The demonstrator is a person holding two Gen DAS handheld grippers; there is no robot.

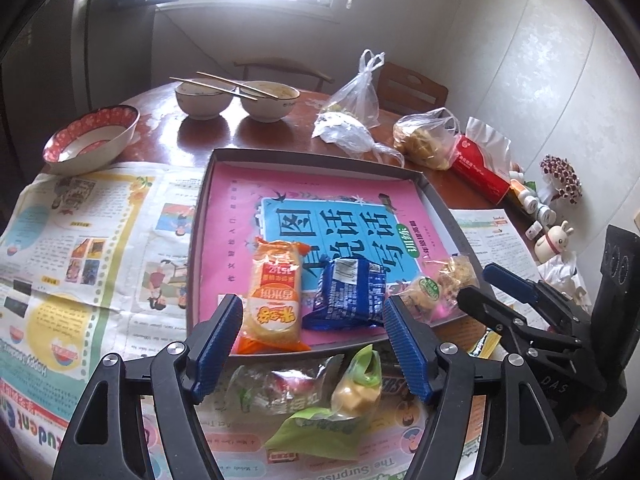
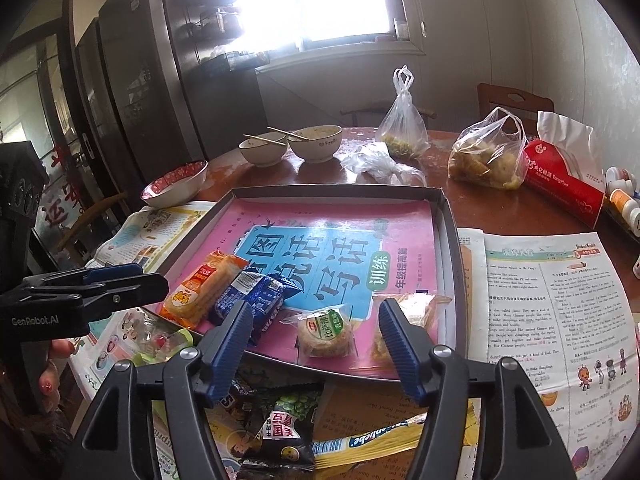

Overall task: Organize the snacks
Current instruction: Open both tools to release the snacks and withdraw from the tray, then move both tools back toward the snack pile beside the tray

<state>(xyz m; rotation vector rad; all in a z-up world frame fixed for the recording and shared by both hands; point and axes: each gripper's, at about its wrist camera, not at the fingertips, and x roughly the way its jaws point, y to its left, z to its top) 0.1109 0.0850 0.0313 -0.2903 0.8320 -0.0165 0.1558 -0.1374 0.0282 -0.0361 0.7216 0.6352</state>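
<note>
Both my grippers hang spread and empty over the near edge of the tray (image 1: 436, 196). Under the left gripper (image 1: 314, 344) lies a green-wrapped snack (image 1: 340, 404) on the newspaper (image 1: 80, 240), just outside the tray: light, crinkly, slippery, best pinched across its bulging middle. Under the right gripper (image 2: 316, 346) sits a black packet (image 2: 280, 436) beside a yellow stick pack (image 2: 372, 440). The tray's wall and the orange pack (image 1: 272, 300) crowd the way in.

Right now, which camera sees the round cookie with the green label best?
The right wrist view: the round cookie lies whole and unblocked in the tray, between the open right tongs. In the left wrist view the cookie is small, off-center, partly cut by a tong finger.
</note>
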